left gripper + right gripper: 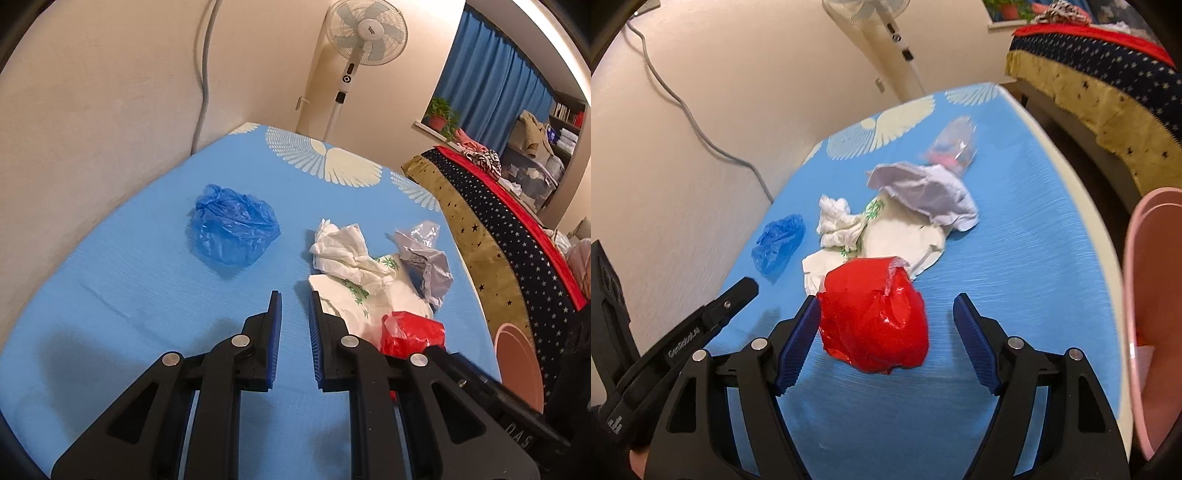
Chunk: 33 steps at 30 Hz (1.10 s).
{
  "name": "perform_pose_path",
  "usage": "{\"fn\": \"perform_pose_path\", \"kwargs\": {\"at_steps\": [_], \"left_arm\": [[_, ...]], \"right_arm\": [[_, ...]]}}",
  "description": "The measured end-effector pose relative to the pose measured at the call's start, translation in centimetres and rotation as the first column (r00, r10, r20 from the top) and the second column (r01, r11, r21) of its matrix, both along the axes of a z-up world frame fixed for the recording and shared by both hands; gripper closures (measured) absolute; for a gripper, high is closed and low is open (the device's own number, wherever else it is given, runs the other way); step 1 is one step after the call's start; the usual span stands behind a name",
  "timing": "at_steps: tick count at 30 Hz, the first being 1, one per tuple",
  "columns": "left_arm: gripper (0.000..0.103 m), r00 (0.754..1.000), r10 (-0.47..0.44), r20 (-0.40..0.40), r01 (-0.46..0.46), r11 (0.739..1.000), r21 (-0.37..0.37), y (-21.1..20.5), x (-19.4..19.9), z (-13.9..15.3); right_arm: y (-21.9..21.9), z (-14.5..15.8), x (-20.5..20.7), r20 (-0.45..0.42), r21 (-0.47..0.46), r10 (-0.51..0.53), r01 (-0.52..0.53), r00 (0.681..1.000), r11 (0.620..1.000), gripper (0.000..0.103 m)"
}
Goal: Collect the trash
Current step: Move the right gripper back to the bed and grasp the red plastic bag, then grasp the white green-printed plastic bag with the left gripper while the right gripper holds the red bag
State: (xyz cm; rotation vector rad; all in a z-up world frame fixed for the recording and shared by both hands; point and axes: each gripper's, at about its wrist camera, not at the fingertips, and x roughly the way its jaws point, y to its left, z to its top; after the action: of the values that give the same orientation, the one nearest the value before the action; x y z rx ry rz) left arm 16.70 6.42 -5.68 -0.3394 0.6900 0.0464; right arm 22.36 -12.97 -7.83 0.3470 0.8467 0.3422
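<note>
Trash, namely the red plastic wad (873,319) lying near the right edge of the blue tabletop (1034,258), is bracketed by the wide-open right gripper (884,321) and should be squeezed centrally, while the left gripper (295,301) is held narrow and empty.

Blue-clothed table (129,288), crumpled trash (875,314)

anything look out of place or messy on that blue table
Yes: crumpled litter is strewn over the blue tablecloth. A scrunched blue plastic bag lies apart to the left; crumpled white tissue, a grey-white plastic wrapper and a wadded red plastic bag are heaped together. Nothing looks spilled or broken.
</note>
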Motion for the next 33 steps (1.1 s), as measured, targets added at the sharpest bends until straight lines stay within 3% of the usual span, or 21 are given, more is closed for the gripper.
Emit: {"fn": "perform_pose_path", "kwargs": {"at_steps": [3, 7, 11, 15, 19, 20, 21, 25, 33], "left_arm": [[0.088, 0.999, -0.034, -0.026, 0.032, 0.998, -0.054, -0.1, 1.1, -0.9], [0.064, 0.997, -0.058, -0.050, 0.053, 0.993, -0.102, -0.4, 2.2, -1.9], [0.064, 0.995, -0.082, -0.064, 0.072, 0.986, -0.151, -1.1, 3.0, -2.6], [0.064, 0.988, -0.123, -0.092, 0.108, 0.983, -0.149, -2.5, 3.6, -3.1], [0.080, 0.985, -0.141, -0.100, 0.125, 0.980, -0.156, -3.1, 3.5, -3.1], [0.091, 0.986, -0.137, -0.093, 0.123, 0.982, -0.142, -3.2, 3.3, -2.8], [0.094, 0.987, -0.135, -0.089, 0.122, 0.984, -0.129, -3.3, 3.2, -2.6], [0.099, 0.989, -0.133, -0.061, 0.127, 0.988, -0.090, -3.4, 2.3, -1.2], [0.101, 0.990, -0.142, -0.008, 0.141, 0.989, -0.052, -3.3, -0.6, 1.9]], "right_arm": [[-0.1, -0.7, 0.3, -0.023, 0.029, 0.028, -0.028, 0.999, 0.999, 0.052], [-0.2, -0.3, 0.0, 0.000, 0.024, 0.039, -0.039, 0.999, 0.999, 0.059], [-0.8, 0.3, -0.2, 0.024, 0.017, 0.034, -0.035, 0.999, 0.999, 0.061], [-1.8, 0.7, -0.3, 0.035, 0.016, 0.010, -0.011, 0.999, 1.000, 0.061], [-2.6, 1.1, -0.6, 0.043, 0.004, -0.010, 0.010, 0.999, 1.000, 0.061], [-2.9, 1.3, -0.8, 0.044, 0.002, -0.018, 0.018, 0.999, 1.000, 0.061], [-3.1, 1.4, -0.9, 0.045, -0.001, -0.025, 0.025, 0.999, 1.000, 0.061], [-4.1, 1.9, -1.7, 0.050, -0.009, -0.055, 0.056, 0.997, 0.998, 0.061], [-5.8, 3.8, -4.2, 0.086, -0.044, -0.093, 0.097, 0.992, 0.994, 0.061]]}}
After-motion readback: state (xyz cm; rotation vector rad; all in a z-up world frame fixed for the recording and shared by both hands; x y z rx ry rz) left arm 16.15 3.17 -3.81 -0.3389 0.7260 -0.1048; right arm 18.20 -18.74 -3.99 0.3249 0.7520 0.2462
